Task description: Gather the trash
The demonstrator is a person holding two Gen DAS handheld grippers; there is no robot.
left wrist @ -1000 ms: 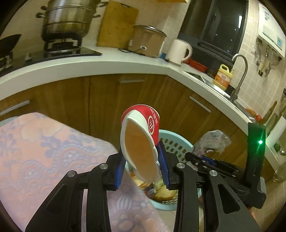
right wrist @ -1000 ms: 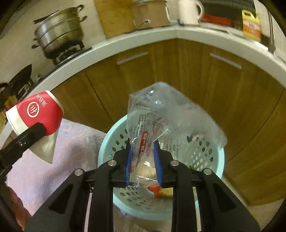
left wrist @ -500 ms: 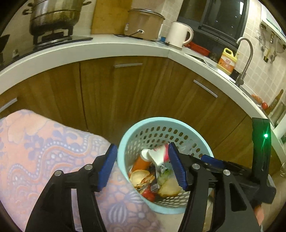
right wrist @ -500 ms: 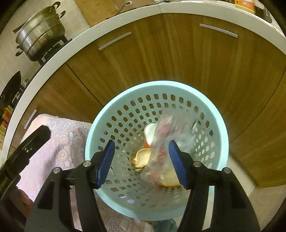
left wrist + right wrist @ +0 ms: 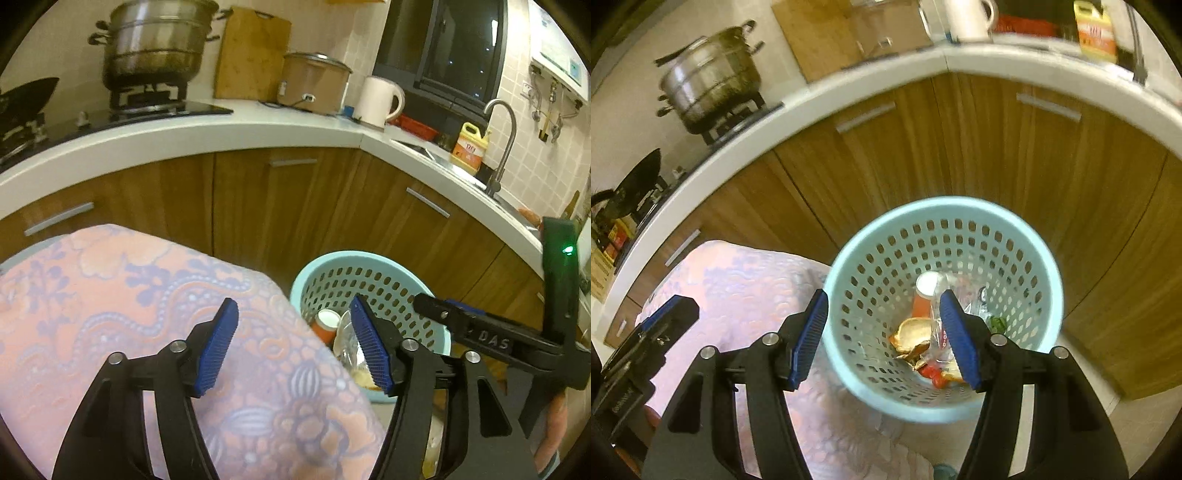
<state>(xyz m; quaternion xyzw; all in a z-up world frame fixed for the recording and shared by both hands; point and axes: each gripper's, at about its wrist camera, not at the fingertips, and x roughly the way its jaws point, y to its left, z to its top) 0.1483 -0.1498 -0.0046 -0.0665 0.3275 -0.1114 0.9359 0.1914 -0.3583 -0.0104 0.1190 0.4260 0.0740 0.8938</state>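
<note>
1. We hold both tools empty: the left gripper [image 5: 293, 347] has its jaws wide apart over the edge of the pink floral cloth-covered tabletop [image 5: 110, 295], and the right gripper [image 5: 882, 338] has its jaws equally apart above the pale blue perforated plastic basket [image 5: 1049, 280].
2. We find the trash inside the basket. In the right wrist view a crumpled clear plastic wrapper [image 5: 938, 332] lies at centre, a red paper cup with a white rim [image 5: 925, 291] lies at 12 o'clock of it, and a curl of orange-brown peel [image 5: 912, 332] lies at 9 o'clock.
3. We judge the wrapper light, limp and slippery; take it on a bunched fold, not a single sheet.
4. We judge the cup light but easily crushed; clamp it across the rim with gentle pressure.
5. We see no loose trash on the visible part of the tabletop; the rest is hidden behind the jaws.
</note>
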